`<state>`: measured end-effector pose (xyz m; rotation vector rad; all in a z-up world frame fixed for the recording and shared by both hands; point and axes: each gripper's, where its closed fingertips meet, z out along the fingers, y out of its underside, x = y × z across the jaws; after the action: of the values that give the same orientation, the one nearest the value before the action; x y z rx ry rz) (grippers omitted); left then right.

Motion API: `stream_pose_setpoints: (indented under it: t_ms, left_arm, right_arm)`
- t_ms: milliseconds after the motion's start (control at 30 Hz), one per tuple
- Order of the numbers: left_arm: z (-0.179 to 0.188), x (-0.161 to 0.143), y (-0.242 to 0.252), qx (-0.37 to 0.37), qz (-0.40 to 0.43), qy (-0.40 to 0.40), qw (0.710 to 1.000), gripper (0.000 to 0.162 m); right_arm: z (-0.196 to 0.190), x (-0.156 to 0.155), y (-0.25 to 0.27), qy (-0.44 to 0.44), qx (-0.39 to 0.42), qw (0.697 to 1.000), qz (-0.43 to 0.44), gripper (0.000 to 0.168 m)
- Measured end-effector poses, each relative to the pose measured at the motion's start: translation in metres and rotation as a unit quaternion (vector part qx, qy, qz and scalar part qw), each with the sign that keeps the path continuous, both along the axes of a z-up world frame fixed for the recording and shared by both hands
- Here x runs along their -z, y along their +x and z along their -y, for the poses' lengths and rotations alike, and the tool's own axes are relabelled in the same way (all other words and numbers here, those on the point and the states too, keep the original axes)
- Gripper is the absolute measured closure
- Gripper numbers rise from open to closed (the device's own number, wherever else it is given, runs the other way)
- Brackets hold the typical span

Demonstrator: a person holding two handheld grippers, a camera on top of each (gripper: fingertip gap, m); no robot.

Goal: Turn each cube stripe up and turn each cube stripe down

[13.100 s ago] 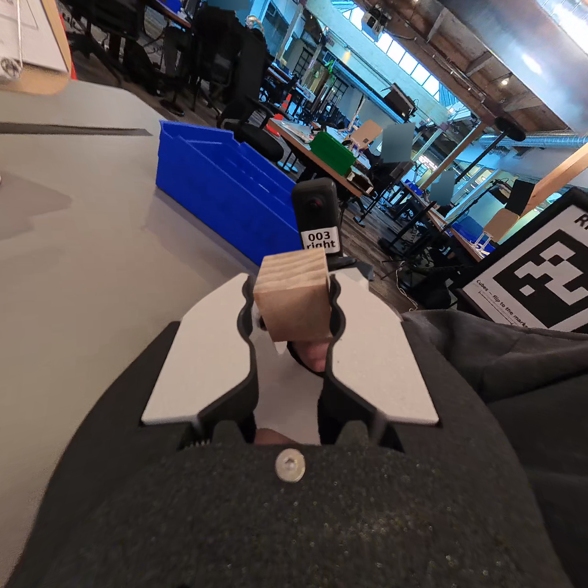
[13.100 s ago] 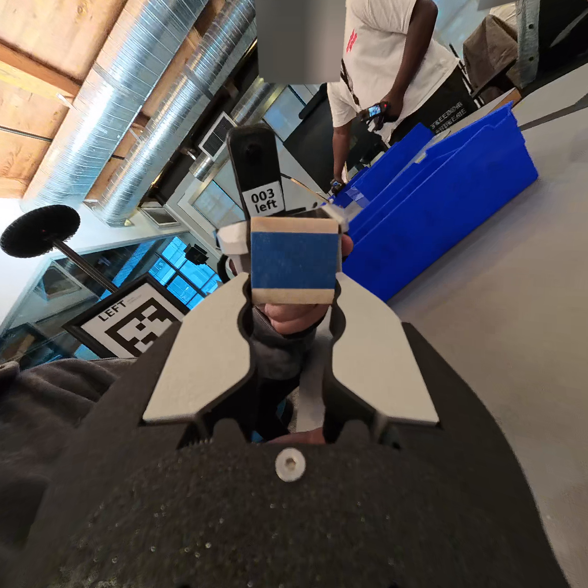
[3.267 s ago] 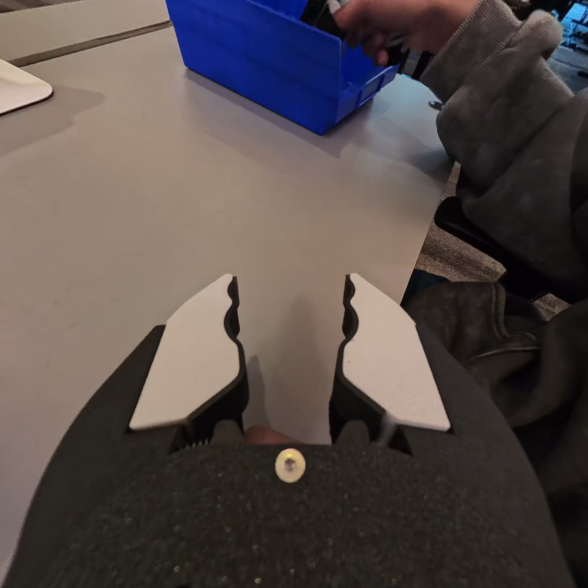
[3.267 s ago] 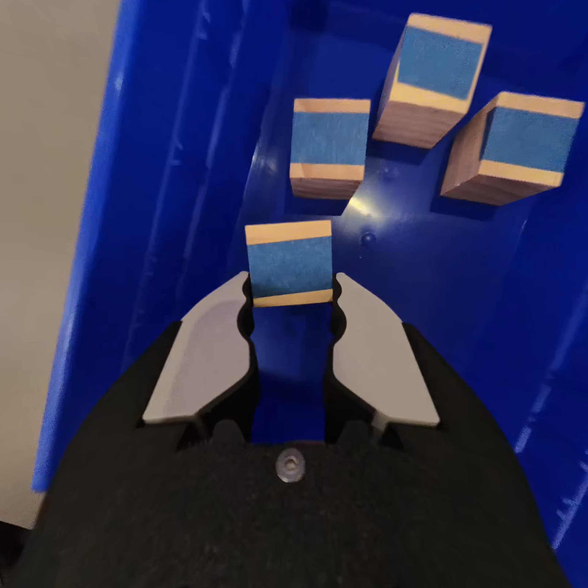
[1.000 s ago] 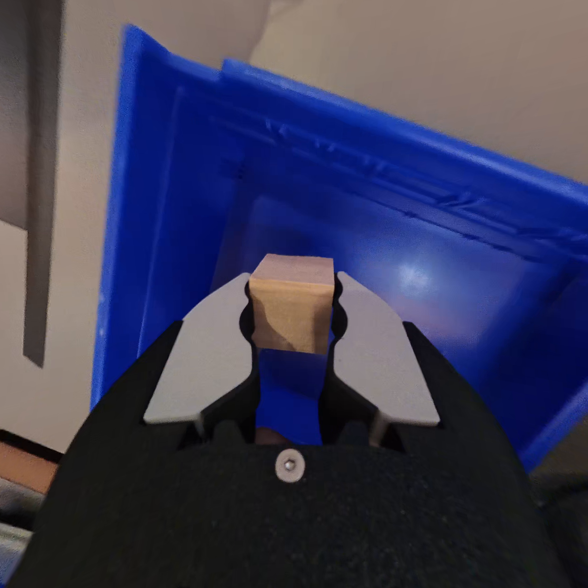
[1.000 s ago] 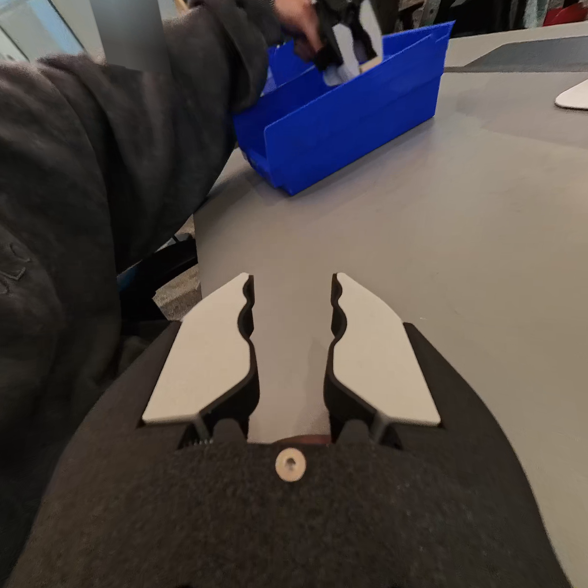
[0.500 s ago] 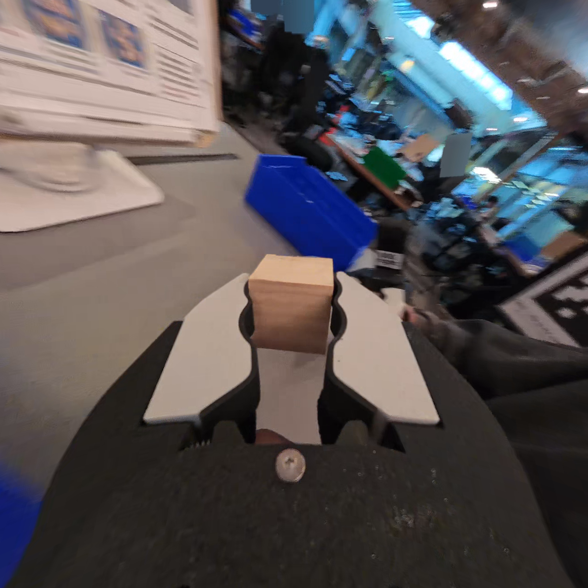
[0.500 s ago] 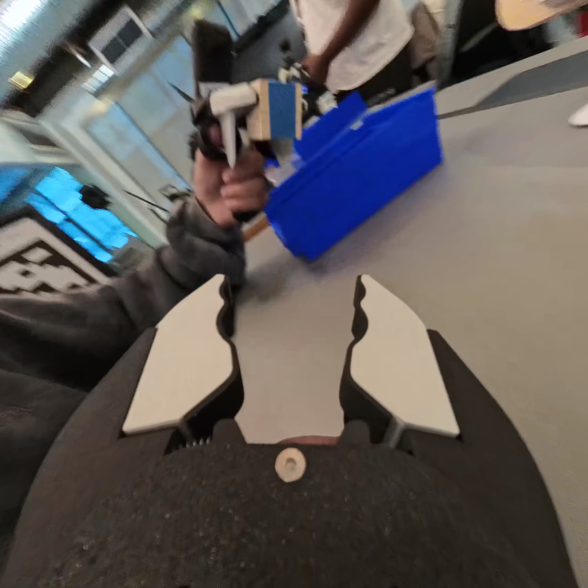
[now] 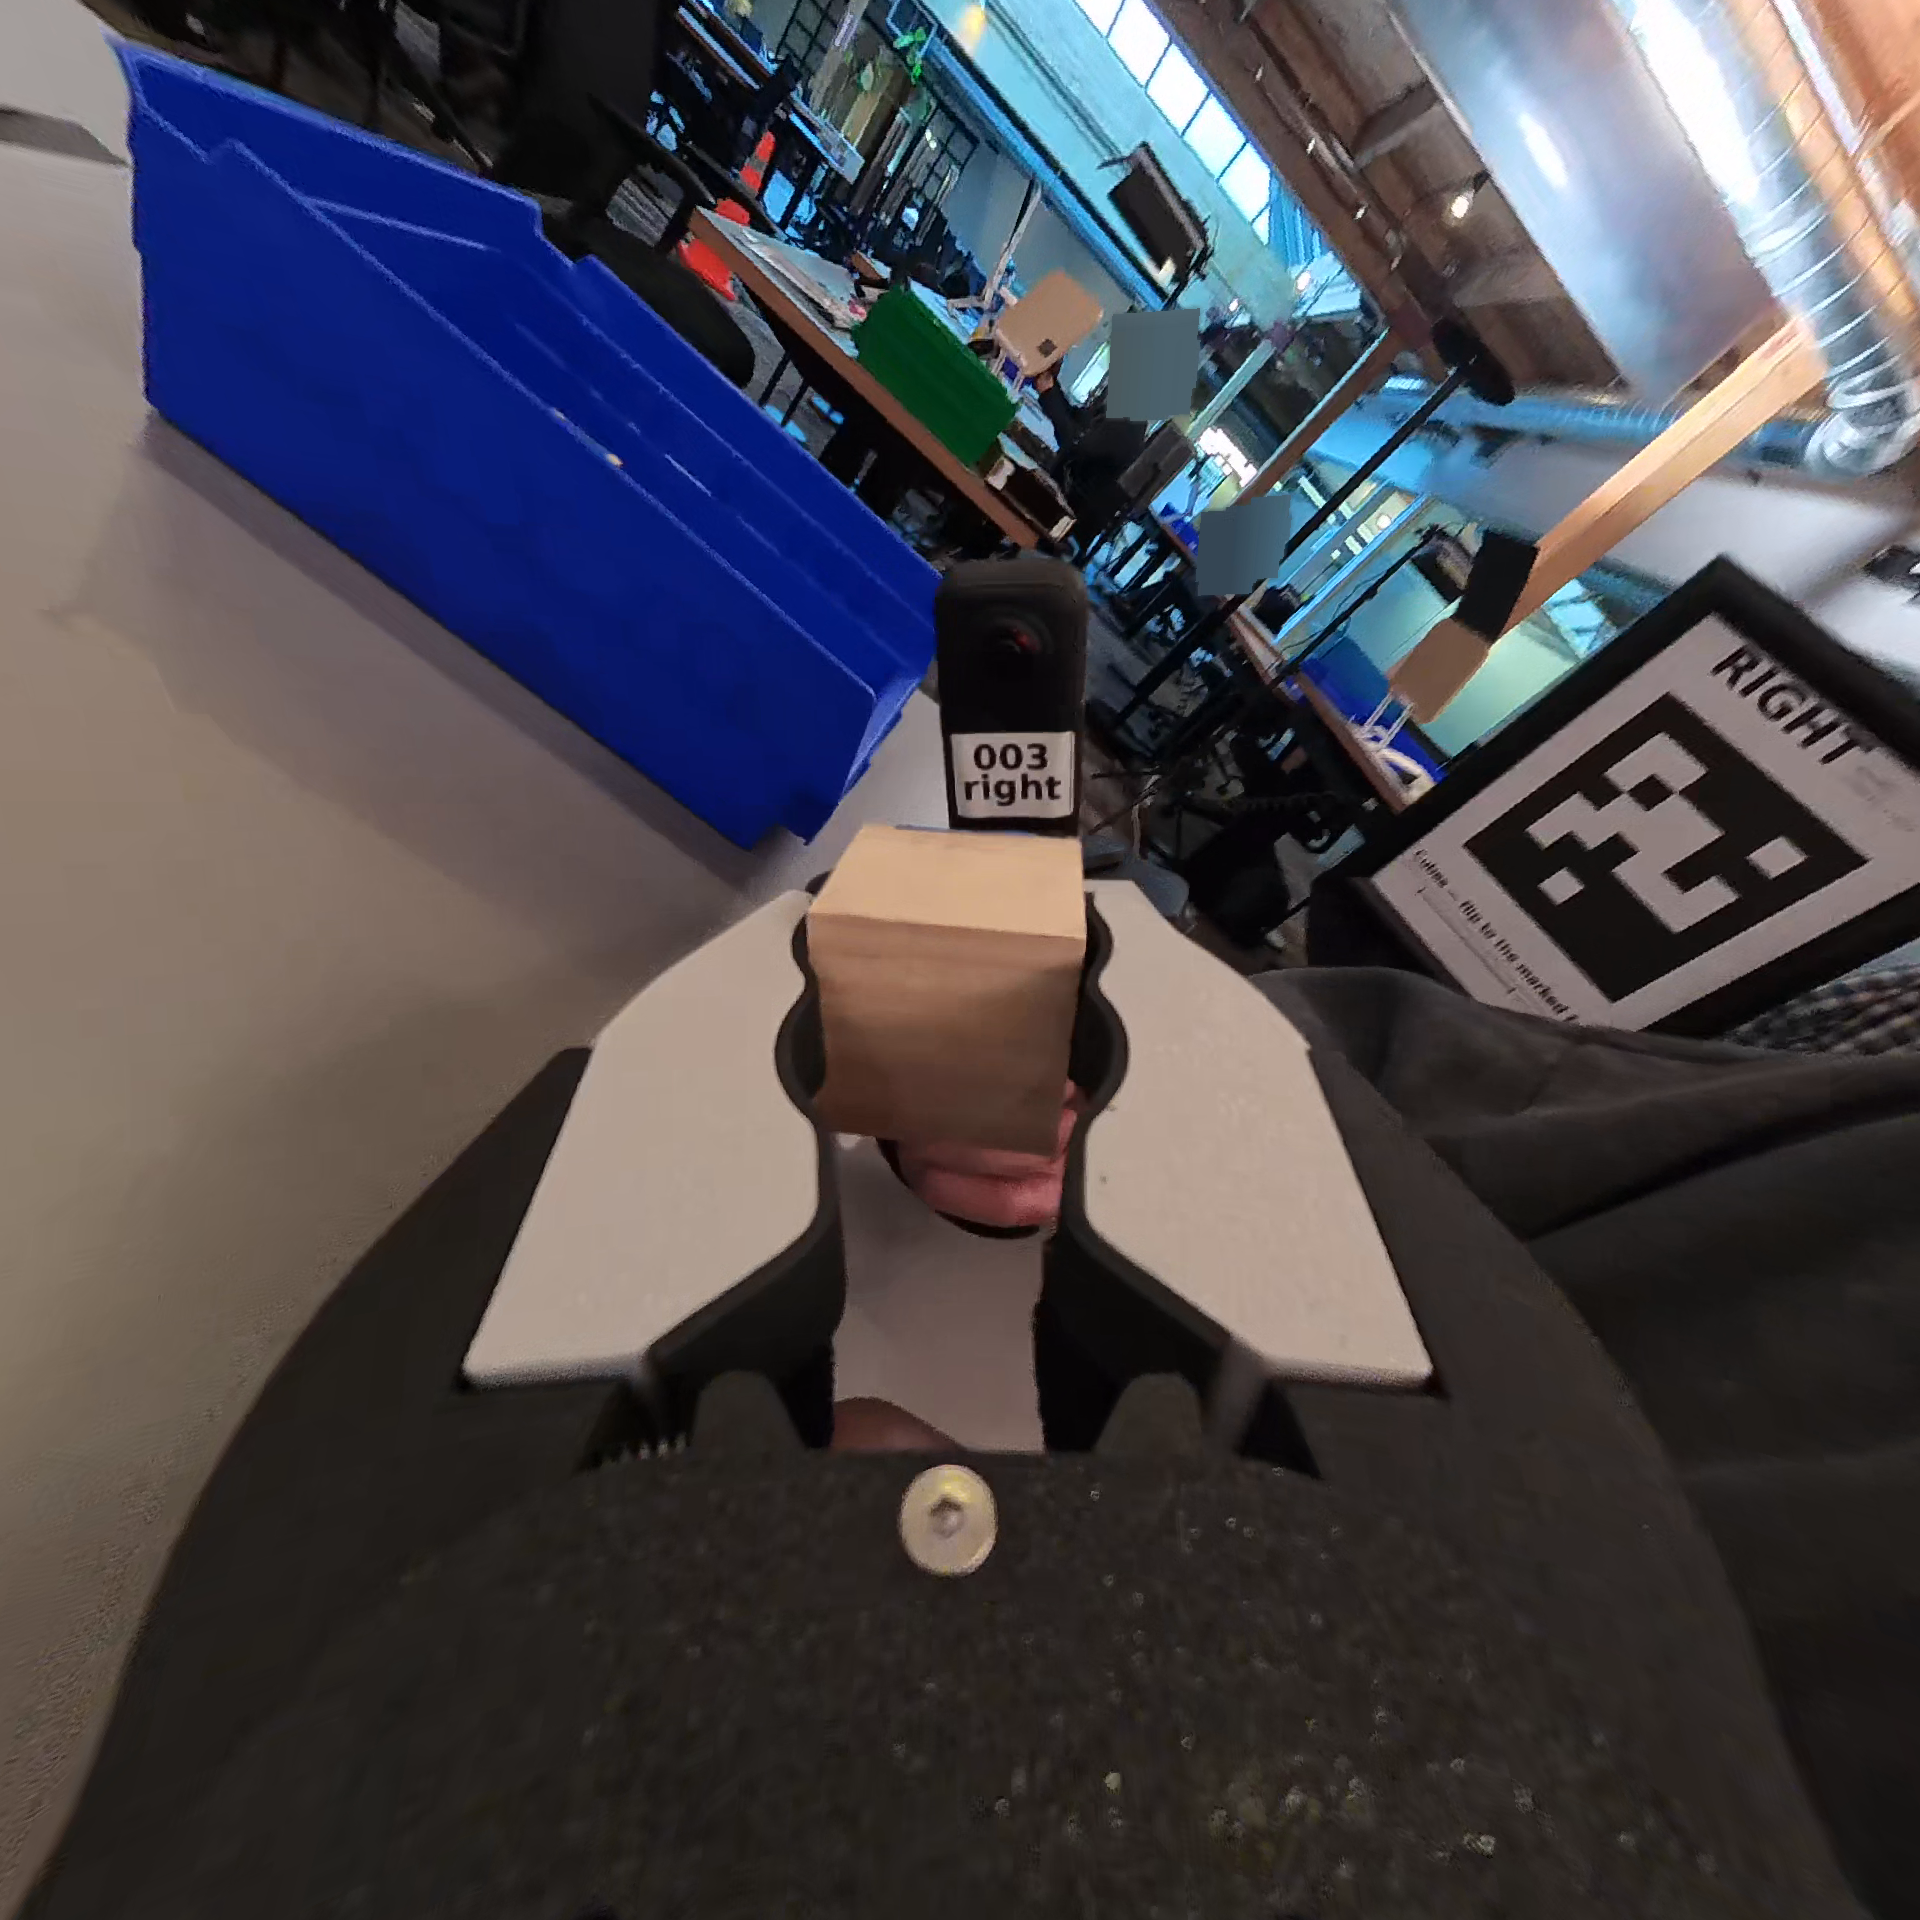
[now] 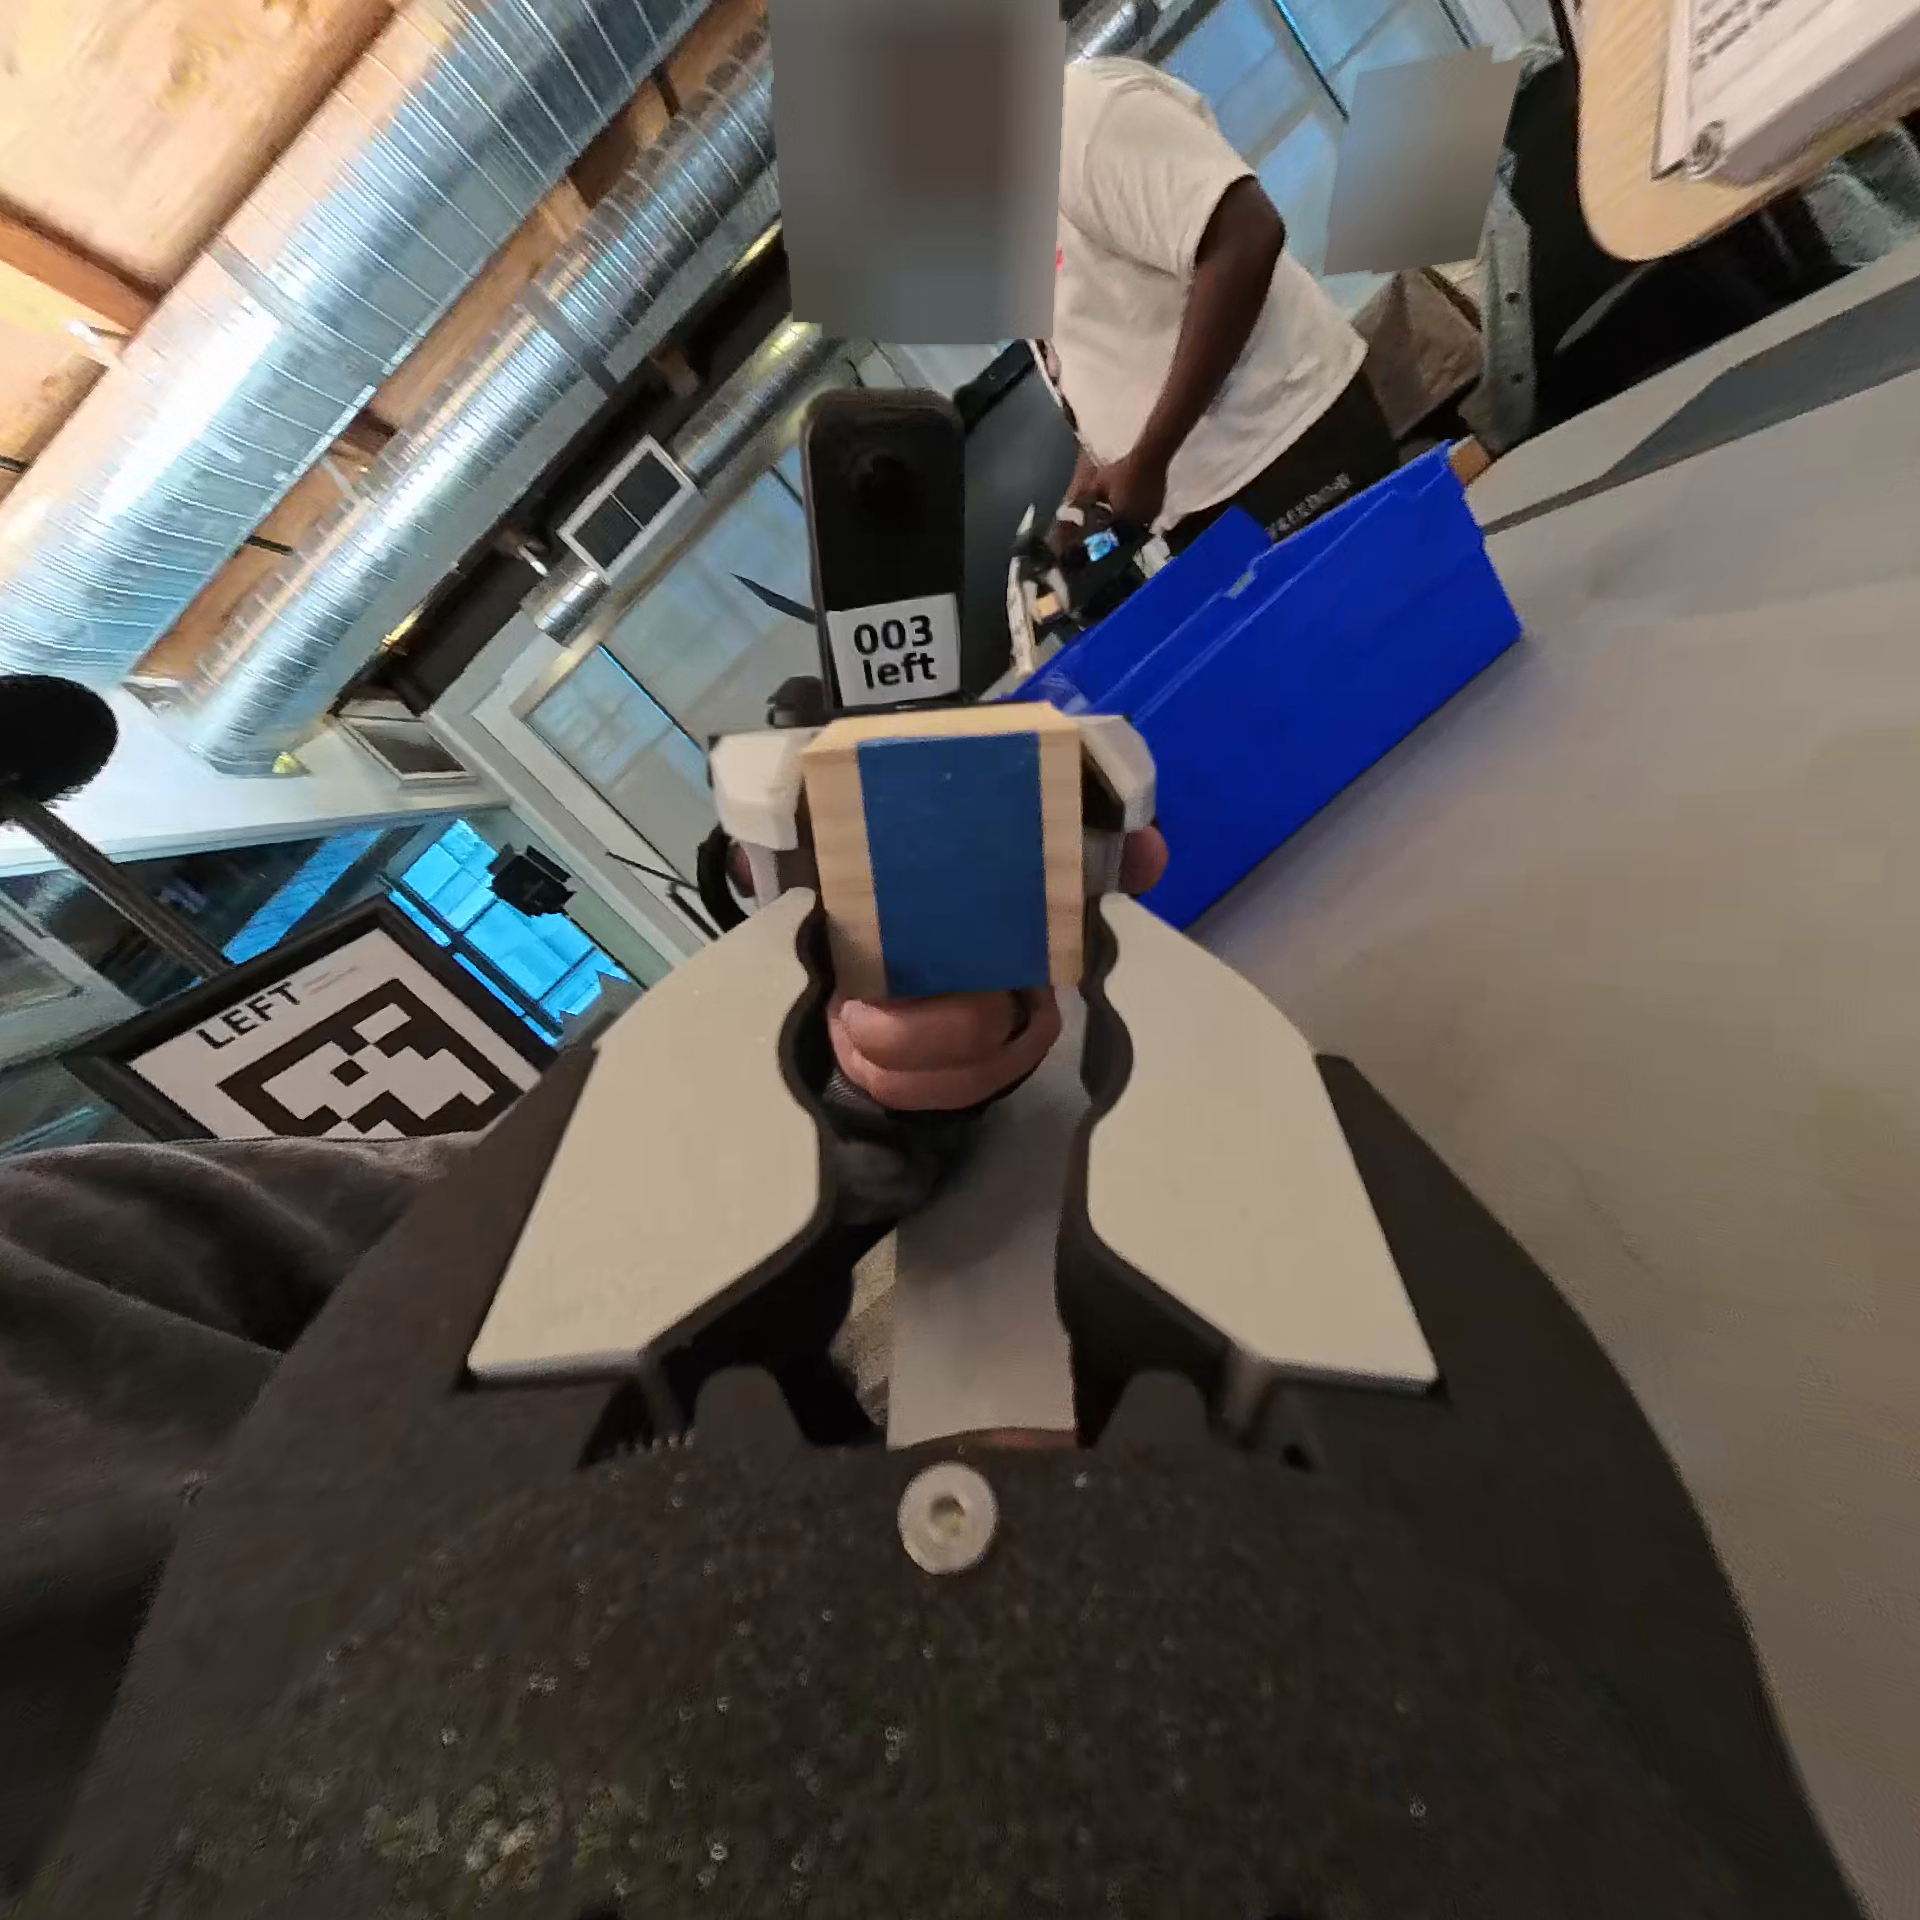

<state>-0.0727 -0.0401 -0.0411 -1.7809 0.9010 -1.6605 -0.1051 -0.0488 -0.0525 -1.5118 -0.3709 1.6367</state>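
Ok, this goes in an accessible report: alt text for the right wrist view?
A wooden cube, blue stripe facing the camera, sits between the right gripper's jaws while the left gripper holds it from beyond. A blue bin stands on the grey table behind.

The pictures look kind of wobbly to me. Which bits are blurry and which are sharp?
Left wrist view: the wooden cube in the jaws is sharp, while the ceiling at top right is smeared into streaks. Right wrist view: the cube's blue stripe is crisp, and the clipboard at top right looks soft.
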Motion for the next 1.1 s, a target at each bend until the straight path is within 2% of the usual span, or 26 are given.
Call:
stream_pose_setpoints:
  t_ms: [133,167,200,233,300,333,367,433,500,567,633,767,833,900,1000,1100]
  left_arm:
    - [0.010,0.001,-0.004,0.028,0.011,-0.037,0.999,0.115]
    - [0.011,-0.001,-0.008,0.022,0.012,-0.041,0.999,0.106]
    - [0.011,-0.005,-0.015,0.007,0.012,-0.042,0.999,0.092]
    - [0.012,-0.009,-0.023,-0.012,0.011,-0.039,0.999,0.087]
    - [0.011,-0.007,-0.045,-0.078,-0.037,-0.023,0.996,0.086]
    - [0.013,-0.002,-0.057,-0.114,-0.076,0.009,0.991,0.082]
    - [0.015,0.006,-0.071,-0.147,-0.123,0.059,0.980,0.080]
    - [0.010,0.029,-0.106,-0.248,-0.224,0.164,0.928,0.076]
    - [0.014,0.057,-0.130,-0.308,-0.276,0.224,0.883,0.090]
    - [0.029,0.090,-0.128,-0.289,-0.309,0.244,0.873,0.095]
    - [0.040,0.105,-0.116,-0.250,-0.327,0.248,0.877,0.088]
    - [0.048,0.096,-0.102,-0.223,-0.296,0.275,0.887,0.090]
    - [0.051,0.093,-0.103,-0.217,-0.280,0.269,0.895,0.092]
    - [0.053,0.089,-0.106,-0.216,-0.266,0.249,0.906,0.095]
    - [0.059,0.084,-0.107,-0.197,-0.249,0.222,0.922,0.095]
    - [0.059,0.080,-0.108,-0.193,-0.240,0.220,0.925,0.098]
  right_arm:
    - [0.005,0.002,0.001,0.018,-0.006,1.000,0.012,0.123]
    - [0.007,-0.001,0.001,0.026,-0.008,1.000,0.010,0.123]
    - [0.009,-0.002,0.000,0.031,-0.007,0.999,0.014,0.123]
    - [0.010,-0.004,0.001,0.038,-0.003,0.999,0.020,0.123]
    - [0.012,-0.005,0.002,0.051,0.002,0.998,0.036,0.123]
    - [0.012,-0.004,0.004,0.055,0.010,0.997,0.047,0.123]
    - [0.011,-0.003,0.006,0.059,0.020,0.996,0.058,0.123]
    - [0.008,0.002,0.011,0.062,0.038,0.994,0.084,0.123]
    - [0.006,0.011,0.014,0.046,0.040,0.991,0.115,0.123]
    - [0.004,0.018,0.015,0.037,0.046,0.989,0.137,0.123]
    - [0.001,0.020,0.016,0.045,0.061,0.986,0.150,0.123]
    - [-0.003,0.023,0.018,0.063,0.082,0.976,0.193,0.123]
    - [-0.008,0.013,0.030,0.072,0.106,0.968,0.217,0.123]
    - [-0.026,-0.003,0.067,0.063,0.174,0.946,0.267,0.123]
    - [-0.056,-0.026,0.155,0.016,0.281,0.901,0.332,0.123]
    - [-0.074,-0.004,0.240,-0.068,0.311,0.824,0.470,0.123]
